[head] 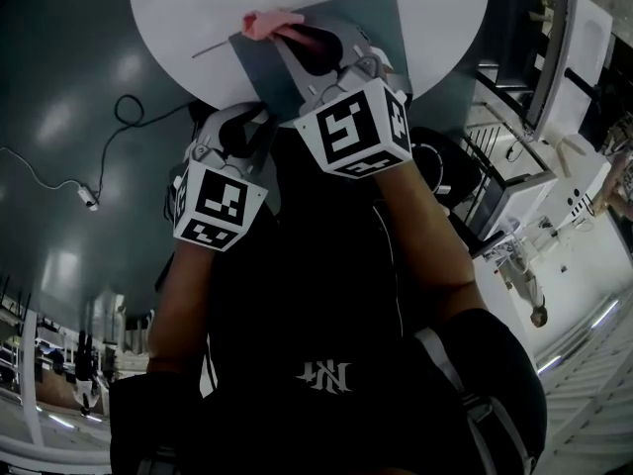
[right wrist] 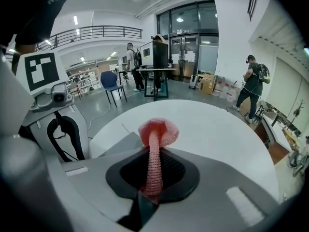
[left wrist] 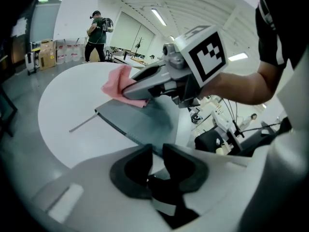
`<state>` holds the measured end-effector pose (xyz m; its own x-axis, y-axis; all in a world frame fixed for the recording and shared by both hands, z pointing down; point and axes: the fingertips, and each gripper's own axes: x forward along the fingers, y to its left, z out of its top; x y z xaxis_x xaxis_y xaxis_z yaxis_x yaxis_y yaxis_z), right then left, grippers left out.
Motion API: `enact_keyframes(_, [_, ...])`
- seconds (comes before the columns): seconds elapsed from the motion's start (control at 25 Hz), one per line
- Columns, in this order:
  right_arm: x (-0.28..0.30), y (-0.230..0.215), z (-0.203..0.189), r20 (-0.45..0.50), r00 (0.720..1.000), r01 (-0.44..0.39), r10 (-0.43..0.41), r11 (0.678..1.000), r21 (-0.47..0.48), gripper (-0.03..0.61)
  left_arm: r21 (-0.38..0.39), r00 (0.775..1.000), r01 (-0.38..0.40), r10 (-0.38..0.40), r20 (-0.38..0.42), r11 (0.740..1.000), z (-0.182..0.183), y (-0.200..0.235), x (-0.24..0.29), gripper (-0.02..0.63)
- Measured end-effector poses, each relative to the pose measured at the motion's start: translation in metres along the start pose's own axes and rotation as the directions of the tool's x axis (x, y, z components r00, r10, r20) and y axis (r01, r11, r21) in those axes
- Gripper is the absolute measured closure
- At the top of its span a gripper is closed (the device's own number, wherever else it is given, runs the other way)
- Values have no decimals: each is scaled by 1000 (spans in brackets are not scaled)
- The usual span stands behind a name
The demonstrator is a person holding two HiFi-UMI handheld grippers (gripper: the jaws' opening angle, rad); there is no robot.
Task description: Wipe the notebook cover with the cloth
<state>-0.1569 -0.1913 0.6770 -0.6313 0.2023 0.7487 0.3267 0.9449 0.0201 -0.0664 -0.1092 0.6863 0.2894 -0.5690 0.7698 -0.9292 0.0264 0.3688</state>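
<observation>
Gripping tool: the right gripper has its jaws closed on the pink cloth. A band of the cloth runs up between the dark pads, and a bunched end fans out past the tips.
Cloth, head view: the cloth lies at top centre of the frame, just beyond the tips of the right gripper.
Cloth against notebook: in the left gripper view the cloth sits at the far left corner of the grey notebook. Its lower edge lies over the cover and appears to touch it. The right gripper reaches in from the right of the frame.
Notebook: it lies closed and flat on the round white table, near the table's lower rim in the head view. Its cover runs from top centre towards the right, partly behind the right gripper. In the right gripper view only a grey corner shows, left of the jaws.
Strip: a thin grey strip lies on the table, slanting out from the notebook's left corner.
Left gripper: the left gripper has its jaws a narrow gap apart. The notebook's near corner runs down to that gap, and I cannot tell whether the pads press on it. In the head view the left gripper sits at the table's lower rim, below and left of the cloth.
</observation>
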Motion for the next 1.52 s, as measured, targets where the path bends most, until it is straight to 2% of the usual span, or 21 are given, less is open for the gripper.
enact_keyframes(0.72, [-43, -74, -50, -32, 988, 151, -149, 986, 70, 546, 7, 999, -34, 34, -17, 999, 0, -4, -2, 540])
enact_keyframes(1.04, [-62, -111, -75, -80, 967, 249, -241, 961, 118, 546, 10, 999, -40, 40, -13, 999, 0, -3, -2, 540])
enact_keyframes(1.2, [-74, -128, -91, -137, 942, 326, -307, 933, 155, 546, 4, 999, -41, 41, -19, 999, 0, -4, -1, 540])
enact_keyframes(1.28, [-86, -127, -79, -104, 934, 354, -340, 921, 163, 546, 6, 999, -46, 46, -27, 999, 1, -4, -2, 540])
enact_keyframes(1.36, [-95, -116, -53, -23, 936, 351, -352, 923, 155, 546, 9, 998, -50, 50, -28, 999, 1, -2, -1, 540])
enact_keyframes(1.44, [-95, -93, -21, 78, 948, 296, -310, 943, 154, 546, 8, 998, -51, 51, -24, 999, 1, 0, 1, 540])
enact_keyframes(1.52, [-84, -58, 5, 144, 968, 180, -207, 967, 178, 546, 6, 999, -50, 50, -19, 999, 0, 0, 2, 540])
